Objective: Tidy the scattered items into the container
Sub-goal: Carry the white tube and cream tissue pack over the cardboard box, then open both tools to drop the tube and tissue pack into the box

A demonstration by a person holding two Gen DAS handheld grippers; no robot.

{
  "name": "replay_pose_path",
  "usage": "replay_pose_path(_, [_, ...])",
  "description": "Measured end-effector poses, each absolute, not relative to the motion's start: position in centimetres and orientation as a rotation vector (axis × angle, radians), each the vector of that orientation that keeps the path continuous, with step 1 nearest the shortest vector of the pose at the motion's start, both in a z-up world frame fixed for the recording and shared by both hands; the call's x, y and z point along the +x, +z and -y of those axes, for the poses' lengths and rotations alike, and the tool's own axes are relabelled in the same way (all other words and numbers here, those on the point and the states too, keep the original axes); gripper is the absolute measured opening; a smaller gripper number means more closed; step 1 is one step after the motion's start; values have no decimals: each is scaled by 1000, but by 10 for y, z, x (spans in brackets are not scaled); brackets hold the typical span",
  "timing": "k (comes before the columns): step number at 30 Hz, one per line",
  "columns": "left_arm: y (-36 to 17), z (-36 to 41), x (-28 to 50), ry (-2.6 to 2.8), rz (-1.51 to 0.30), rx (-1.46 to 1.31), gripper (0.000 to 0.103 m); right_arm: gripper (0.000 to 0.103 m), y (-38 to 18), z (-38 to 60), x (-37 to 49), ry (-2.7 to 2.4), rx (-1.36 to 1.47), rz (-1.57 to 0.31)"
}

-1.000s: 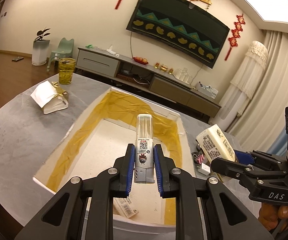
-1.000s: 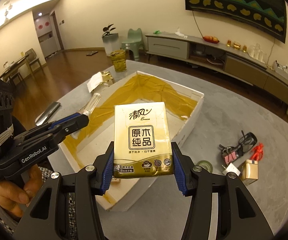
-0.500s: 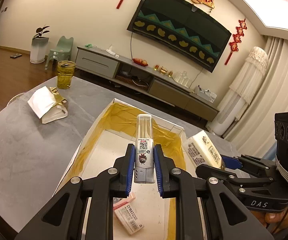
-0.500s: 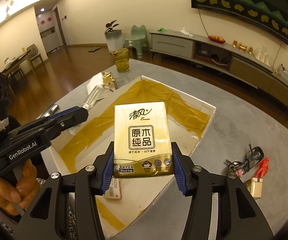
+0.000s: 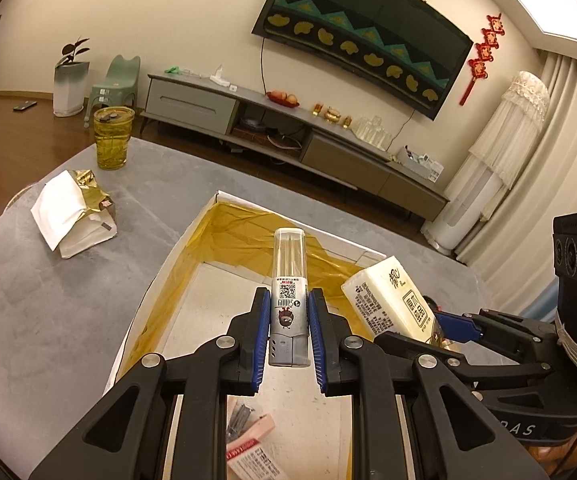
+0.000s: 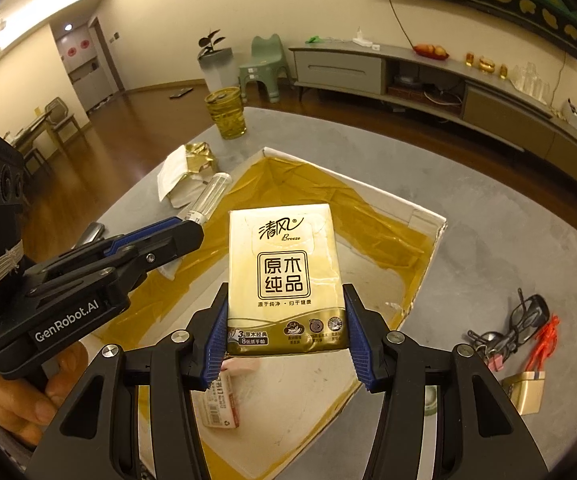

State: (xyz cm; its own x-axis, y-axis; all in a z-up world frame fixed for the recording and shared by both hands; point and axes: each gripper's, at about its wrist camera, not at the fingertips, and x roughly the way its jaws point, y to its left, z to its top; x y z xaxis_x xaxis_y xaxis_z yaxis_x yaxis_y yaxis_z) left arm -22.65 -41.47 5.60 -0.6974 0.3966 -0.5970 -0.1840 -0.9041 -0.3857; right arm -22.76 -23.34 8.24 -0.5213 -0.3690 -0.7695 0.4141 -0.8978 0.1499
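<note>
My left gripper (image 5: 288, 296) is shut on a clear labelled tube (image 5: 288, 256) and holds it above the white box lined with yellow tape (image 5: 160, 280). My right gripper (image 6: 285, 296) is shut on a gold and white tissue pack (image 6: 282, 248), also over the box (image 6: 432, 256). The left wrist view shows the tissue pack (image 5: 392, 300) tilted over the box's right side. In the right wrist view the tube (image 6: 210, 198) sticks out of the left gripper (image 6: 184, 232) above the box's left wall. A pink pack (image 6: 220, 400) lies on the box floor.
Black glasses (image 6: 528, 316), a red item (image 6: 544, 340) and a small gold box (image 6: 526, 392) lie on the grey table right of the box. A white and gold paper bag (image 5: 72, 216) and a yellow glass (image 5: 113, 138) stand at the far left.
Both grippers have moved forward over the box with their loads still held. The tissue pack has come from beside the box's right wall to above its inside.
</note>
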Motion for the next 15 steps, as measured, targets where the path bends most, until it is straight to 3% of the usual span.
replay_pose_path(15, [45, 412, -280, 2554, 412, -1171, 20, 55, 61, 242, -274, -2364, 1321, -45])
